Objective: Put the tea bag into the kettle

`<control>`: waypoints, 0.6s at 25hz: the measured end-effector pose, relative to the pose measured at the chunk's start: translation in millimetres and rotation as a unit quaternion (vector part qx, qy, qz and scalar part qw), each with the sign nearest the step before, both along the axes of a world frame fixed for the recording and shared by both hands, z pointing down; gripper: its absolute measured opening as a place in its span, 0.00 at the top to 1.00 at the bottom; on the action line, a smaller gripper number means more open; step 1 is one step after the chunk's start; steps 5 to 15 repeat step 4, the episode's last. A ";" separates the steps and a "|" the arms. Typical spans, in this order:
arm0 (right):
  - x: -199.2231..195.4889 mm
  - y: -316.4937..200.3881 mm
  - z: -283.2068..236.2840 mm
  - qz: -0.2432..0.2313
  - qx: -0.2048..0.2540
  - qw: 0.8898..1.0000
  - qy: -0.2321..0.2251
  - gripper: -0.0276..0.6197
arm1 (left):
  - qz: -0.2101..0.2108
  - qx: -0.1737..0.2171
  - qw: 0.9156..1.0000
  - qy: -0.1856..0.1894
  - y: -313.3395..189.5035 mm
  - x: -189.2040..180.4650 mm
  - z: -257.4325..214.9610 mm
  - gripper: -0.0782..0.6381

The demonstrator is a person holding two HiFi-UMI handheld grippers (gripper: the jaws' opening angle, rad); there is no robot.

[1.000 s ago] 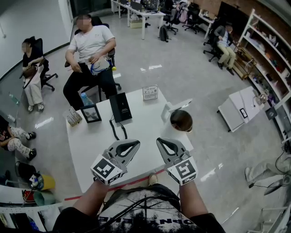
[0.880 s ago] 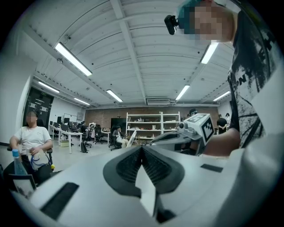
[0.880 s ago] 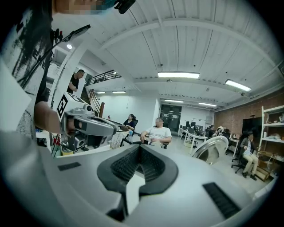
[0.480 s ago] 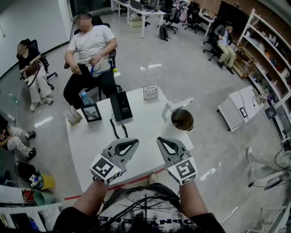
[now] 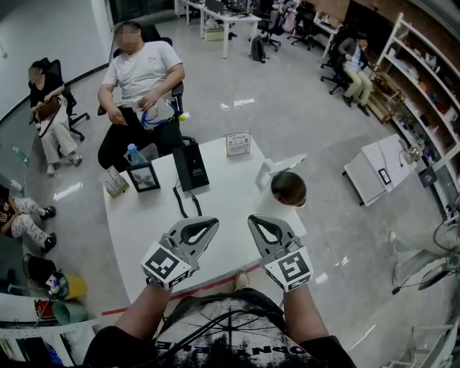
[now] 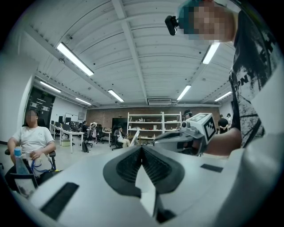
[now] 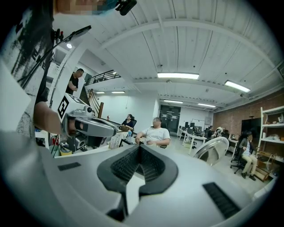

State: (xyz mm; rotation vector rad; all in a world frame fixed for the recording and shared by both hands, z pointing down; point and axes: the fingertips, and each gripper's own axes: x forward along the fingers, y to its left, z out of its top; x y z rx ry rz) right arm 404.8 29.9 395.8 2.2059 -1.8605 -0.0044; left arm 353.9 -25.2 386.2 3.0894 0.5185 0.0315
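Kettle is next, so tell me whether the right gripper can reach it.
Probably yes: the kettle stands just ahead of the right gripper, to its right, with only bare table between them.

Open-plan office — desks (image 5: 228, 21), swivel chairs (image 5: 270, 34), open shelving (image 5: 422, 75).

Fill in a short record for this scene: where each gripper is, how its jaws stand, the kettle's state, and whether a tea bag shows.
Left gripper: above the near part of the table, jaws shut, empty
Right gripper: beside the left one, jaws shut, empty
Kettle: on the table's right side, lid open
Tea bag: none seen
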 end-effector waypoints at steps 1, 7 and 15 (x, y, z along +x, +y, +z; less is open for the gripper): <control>0.6 -0.3 -1.5 0.002 0.000 1.000 0.001 0.94 | 0.000 0.000 1.000 0.000 -0.5 0.2 -0.5 0.88; 0.3 -2.8 -11.3 0.004 0.000 1.000 0.009 0.94 | 0.000 0.000 1.000 0.000 -1.5 0.3 -2.2 0.88; 0.3 -2.8 -11.3 0.004 0.000 1.000 0.009 0.94 | 0.000 0.000 1.000 0.000 -1.5 0.3 -2.2 0.88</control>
